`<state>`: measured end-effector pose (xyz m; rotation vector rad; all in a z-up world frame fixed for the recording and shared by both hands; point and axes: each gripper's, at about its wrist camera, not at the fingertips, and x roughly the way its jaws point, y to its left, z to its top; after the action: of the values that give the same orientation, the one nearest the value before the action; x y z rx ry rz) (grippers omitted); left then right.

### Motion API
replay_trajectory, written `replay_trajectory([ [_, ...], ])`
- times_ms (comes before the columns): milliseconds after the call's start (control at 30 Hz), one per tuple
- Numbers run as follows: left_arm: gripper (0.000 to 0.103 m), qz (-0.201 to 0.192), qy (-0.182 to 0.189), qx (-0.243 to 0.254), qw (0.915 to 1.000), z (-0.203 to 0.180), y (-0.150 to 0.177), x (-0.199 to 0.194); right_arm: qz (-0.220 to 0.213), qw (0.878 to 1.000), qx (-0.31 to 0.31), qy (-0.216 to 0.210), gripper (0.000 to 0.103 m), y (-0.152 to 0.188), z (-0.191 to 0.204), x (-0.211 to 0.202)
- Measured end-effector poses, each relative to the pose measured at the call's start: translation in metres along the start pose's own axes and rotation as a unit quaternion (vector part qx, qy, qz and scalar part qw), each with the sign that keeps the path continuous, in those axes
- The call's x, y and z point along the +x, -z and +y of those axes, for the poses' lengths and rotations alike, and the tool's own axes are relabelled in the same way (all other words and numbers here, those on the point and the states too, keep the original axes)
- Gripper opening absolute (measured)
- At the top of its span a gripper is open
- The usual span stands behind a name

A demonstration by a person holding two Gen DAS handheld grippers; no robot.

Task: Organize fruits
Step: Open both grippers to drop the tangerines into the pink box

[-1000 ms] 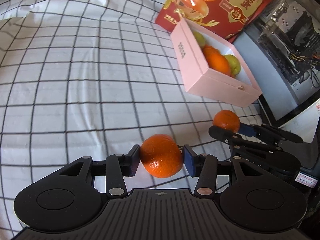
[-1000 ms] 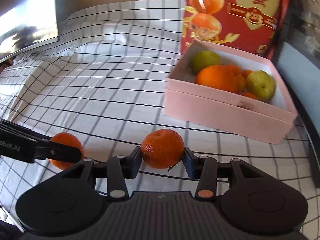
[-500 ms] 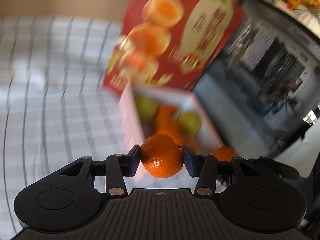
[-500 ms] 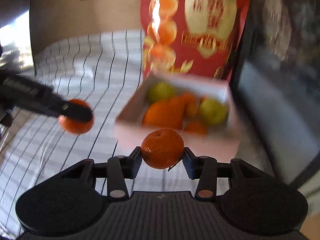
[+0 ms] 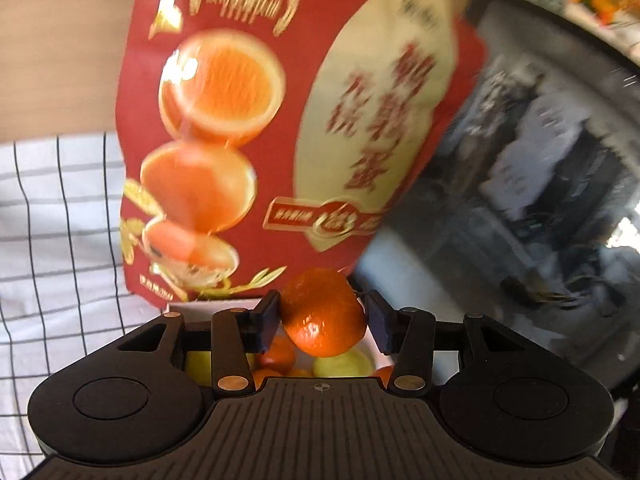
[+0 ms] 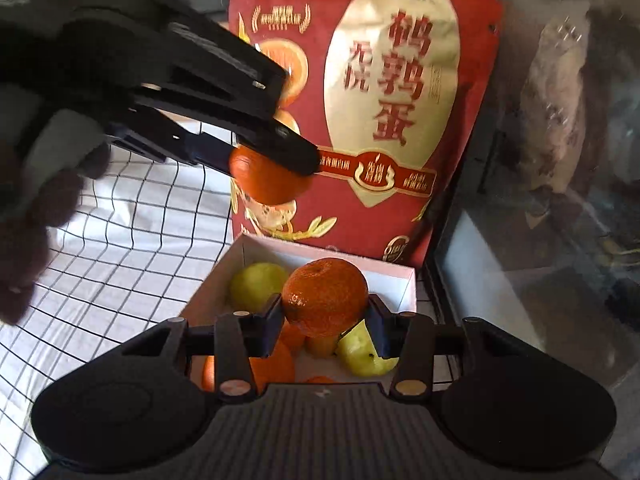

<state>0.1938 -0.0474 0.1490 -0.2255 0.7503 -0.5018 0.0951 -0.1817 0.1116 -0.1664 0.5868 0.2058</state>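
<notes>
Left gripper point(image 5: 323, 314): clenched on a mandarin point(image 5: 322, 312), its blue pads pressing the fruit from both sides; seen from the right wrist camera it comes in from the upper left, held up in the air with its fruit in front of the red bag.
Right gripper point(image 6: 325, 312): clenched on a second mandarin point(image 6: 325, 297), stem end up, pads tight on both sides.
Pink box point(image 6: 407, 280): open, standing on the bench near the far edge, just in front of the red bag; both held mandarins hang above it.
Box contents: a yellow-green fruit point(image 6: 256, 286) in the far left corner, another yellow-green fruit point(image 6: 366, 354) towards the right side with dark specks on it, and several orange fruits point(image 6: 276, 364) along the near side, partly hidden behind the right gripper.
Red bag point(image 6: 400, 112): upright behind the box, printed with a gold panel, red characters and pictures of orange halves; blurred in the left wrist view.
Bench cover: a white cloth point(image 6: 128, 248) with a black grid, spreading left of the box.
Glass case point(image 6: 552, 184): dark, reflective, beside the bag and box at the right edge of the bench; its contents are too blurred to tell.
Person's hand point(image 6: 28, 216): dark glove, at the left edge of the right wrist view, holding the left gripper.
</notes>
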Motion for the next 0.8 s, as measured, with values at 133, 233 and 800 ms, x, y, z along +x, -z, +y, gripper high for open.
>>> replay_trajectory([
  [133, 0.051, -0.008, -0.015, -0.029, 0.9994, 0.02, 0.02, 0.022, 0.01, 1.0, 0.009, -0.016, 0.044, 0.009, -0.007, 0.027],
  [233, 0.051, -0.049, -0.007, -0.068, 0.9965, 0.031, 0.033, 0.009, 0.011, 1.0, 0.011, -0.025, 0.051, 0.019, -0.009, 0.036],
  [800, 0.051, -0.022, -0.221, -0.021, 0.9747, 0.041, 0.221, -0.092, 0.049, 0.995, 0.0, -0.09, 0.078, 0.102, 0.041, -0.021],
])
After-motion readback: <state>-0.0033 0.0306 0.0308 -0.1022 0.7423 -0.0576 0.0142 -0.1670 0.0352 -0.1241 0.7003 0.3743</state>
